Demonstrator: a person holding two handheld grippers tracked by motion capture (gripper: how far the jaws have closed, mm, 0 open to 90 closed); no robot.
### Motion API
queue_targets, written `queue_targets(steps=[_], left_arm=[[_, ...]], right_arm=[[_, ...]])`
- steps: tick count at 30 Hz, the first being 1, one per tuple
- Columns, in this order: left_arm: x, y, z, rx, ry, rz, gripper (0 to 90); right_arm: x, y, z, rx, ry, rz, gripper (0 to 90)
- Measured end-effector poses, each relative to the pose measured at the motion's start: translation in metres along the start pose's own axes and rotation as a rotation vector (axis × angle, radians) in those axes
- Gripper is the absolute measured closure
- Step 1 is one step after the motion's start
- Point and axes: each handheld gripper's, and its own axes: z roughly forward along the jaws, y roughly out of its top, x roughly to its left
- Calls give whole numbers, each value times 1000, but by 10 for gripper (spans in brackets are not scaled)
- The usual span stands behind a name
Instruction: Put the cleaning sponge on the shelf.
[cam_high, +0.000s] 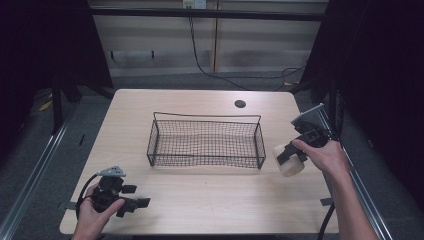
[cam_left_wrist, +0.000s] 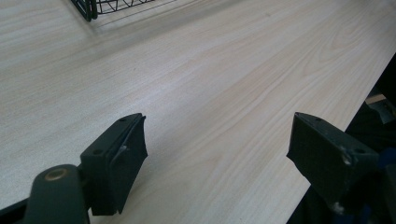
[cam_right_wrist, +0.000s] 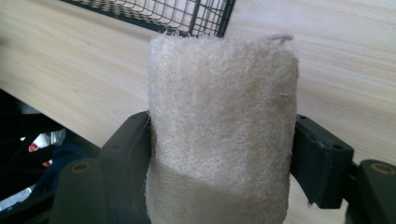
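At the near left corner of the wooden table (cam_high: 200, 195), the left gripper (cam_high: 136, 204) rested low in the person's left hand (cam_high: 92, 217), its jaws spread wide with nothing between them, bare wood showing in the gap in the left gripper view. Mid-table stood the black wire basket (cam_high: 205, 142), well apart from that gripper. Just beside the basket's right end, the right gripper (cam_high: 286, 157) was clamped on a pale, fibrous loofah roll (cam_right_wrist: 222, 126), held off the tabletop near the right edge.
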Motion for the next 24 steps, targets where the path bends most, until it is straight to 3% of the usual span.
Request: queue_targets(steps=[9,24], left_arm=[[0,0,0,2,-1,4,190],[0,0,0,1,-11,6,189]], right_arm=[[10,5,-6,7,5,-25,282],[32,19,-12,-30,22,-80,282]])
